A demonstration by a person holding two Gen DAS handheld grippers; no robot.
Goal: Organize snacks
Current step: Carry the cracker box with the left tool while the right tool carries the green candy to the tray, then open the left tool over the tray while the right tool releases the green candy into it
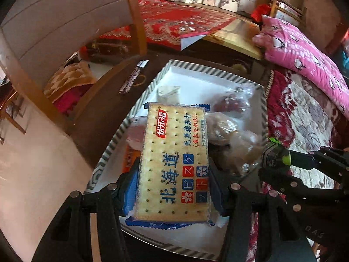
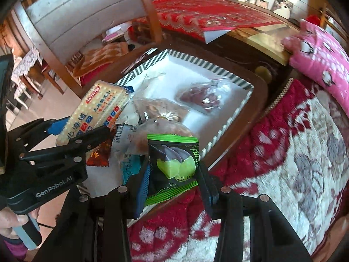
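The left gripper (image 1: 173,187) has its fingers closed on a cracker packet (image 1: 174,161) — a flat blue-edged pack printed with a large cracker and Chinese lettering. The fingers press its two long sides near the bottom end, and the packet is held above the near part of a white tray (image 1: 197,80) with a grey-and-white striped rim.

The right gripper (image 2: 174,174) holds a small black-and-green snack pouch (image 2: 174,163) between its fingers, which press on the pouch's left and right edges. In the right wrist view the pouch hangs over the near right edge of the tray (image 2: 220,83), about where the tray meets the dark wooden table (image 2: 259,100).

Inside the tray lie several loose items: a clear bag of dark red pieces (image 2: 202,97) toward the far right, a clear bag of brownish pieces (image 2: 161,109) beside it toward the middle, a small red-orange packet (image 2: 98,155) near the left gripper, and some pale wrappers under and around them.

To the right of the table there is a red-and-white flowered blanket (image 2: 294,152), and beyond it a pink cushion (image 2: 322,65) — both well clear of the tray. In the right wrist view, a hand (image 2: 11,222) grips the handle of the left gripper at the lower left corner.
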